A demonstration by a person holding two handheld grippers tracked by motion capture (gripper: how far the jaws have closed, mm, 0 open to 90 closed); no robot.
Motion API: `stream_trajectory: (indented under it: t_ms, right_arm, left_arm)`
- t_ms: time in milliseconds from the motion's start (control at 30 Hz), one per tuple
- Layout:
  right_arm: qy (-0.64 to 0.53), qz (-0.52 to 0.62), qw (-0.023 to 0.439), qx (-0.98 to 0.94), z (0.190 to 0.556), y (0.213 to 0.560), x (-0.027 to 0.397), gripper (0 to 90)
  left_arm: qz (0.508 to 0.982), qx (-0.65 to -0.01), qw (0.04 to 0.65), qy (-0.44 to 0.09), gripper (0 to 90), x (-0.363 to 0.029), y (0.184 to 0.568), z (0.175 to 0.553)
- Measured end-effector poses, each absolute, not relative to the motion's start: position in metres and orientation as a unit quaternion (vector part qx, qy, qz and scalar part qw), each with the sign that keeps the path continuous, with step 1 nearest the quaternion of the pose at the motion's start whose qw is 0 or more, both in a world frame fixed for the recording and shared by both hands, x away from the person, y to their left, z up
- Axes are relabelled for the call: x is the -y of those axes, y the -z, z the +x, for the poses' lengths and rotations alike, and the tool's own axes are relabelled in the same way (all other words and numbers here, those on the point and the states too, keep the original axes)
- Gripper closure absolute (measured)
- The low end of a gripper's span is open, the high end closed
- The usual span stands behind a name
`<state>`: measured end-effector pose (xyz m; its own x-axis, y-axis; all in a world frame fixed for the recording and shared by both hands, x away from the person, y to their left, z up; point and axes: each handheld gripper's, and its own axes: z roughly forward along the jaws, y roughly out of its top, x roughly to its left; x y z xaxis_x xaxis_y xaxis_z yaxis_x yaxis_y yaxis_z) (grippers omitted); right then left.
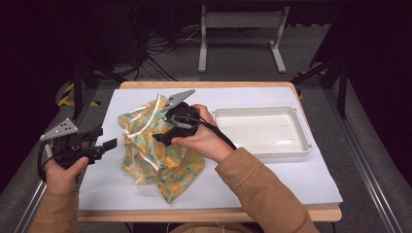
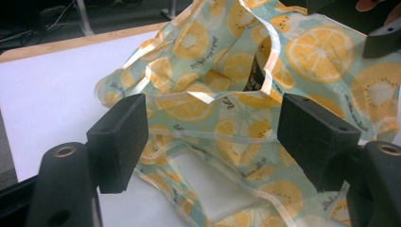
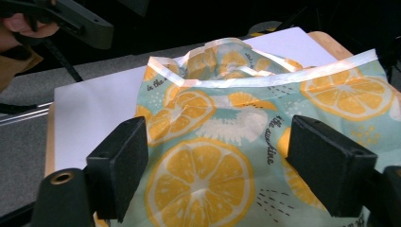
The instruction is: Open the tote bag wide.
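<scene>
Not far along: citrus-print bag [image 1: 158, 145] lies crumpled mid-frame on the table [image 1: 272, 184], both my fingers released, white tray [image 1: 262, 148] at right holding nothing

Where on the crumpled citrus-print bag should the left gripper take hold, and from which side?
Probably the pale taped hem of the citrus-print bag, where it stands up in a raised fold. The left gripper sits open beside the bag's left edge, so a level approach from that side could close on the fold. The flat-lying fabric offers less to pinch.
</scene>
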<state>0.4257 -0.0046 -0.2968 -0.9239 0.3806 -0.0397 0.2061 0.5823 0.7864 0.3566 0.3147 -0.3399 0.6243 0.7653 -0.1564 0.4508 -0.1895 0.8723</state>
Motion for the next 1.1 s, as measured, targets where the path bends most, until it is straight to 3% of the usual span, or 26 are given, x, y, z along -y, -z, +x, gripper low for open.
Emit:
stream_trajectory:
  t_ms: [133,300,400,433,533,600,933,1100]
  right_arm:
    - [-0.421,0.162,0.119,-0.884,0.4249,0.2976,0.0029,24.5]
    - [-0.411,0.155,0.146,-0.887,0.4232,0.2964,0.0026,39.2]
    - [-0.402,0.149,0.173,-0.887,0.4223,0.2955,0.0028,54.7]
    - [-0.402,0.149,0.173,-0.887,0.4223,0.2955,0.0028,54.7]
    - [-0.398,0.146,0.172,-0.889,0.4215,0.2939,0.0036,78.9]
    - [-0.398,0.144,0.167,-0.891,0.4216,0.2945,0.0037,89.4]
    - [-0.409,0.133,0.148,-0.890,0.4191,0.2927,0.0032,90.0]
    - [-0.423,0.129,0.114,-0.889,0.4173,0.2907,-0.0005,67.6]
  left_arm:
    - [0.754,-0.403,0.493,-0.159,26.1,-0.3147,0.3399,0.3564]
    - [0.755,-0.403,0.492,-0.160,26.0,-0.3148,0.3400,0.3567]
    - [0.755,-0.404,0.492,-0.159,25.8,-0.3142,0.3402,0.3566]
    - [0.755,-0.404,0.492,-0.159,25.7,-0.3142,0.3402,0.3566]
    - [0.755,-0.403,0.492,-0.160,25.6,-0.3143,0.3403,0.3569]
    - [0.755,-0.403,0.492,-0.159,25.6,-0.3141,0.3403,0.3567]
    - [0.754,-0.406,0.491,-0.157,25.4,-0.3153,0.3425,0.3585]
    - [0.754,-0.408,0.491,-0.157,25.5,-0.3153,0.3426,0.3579]
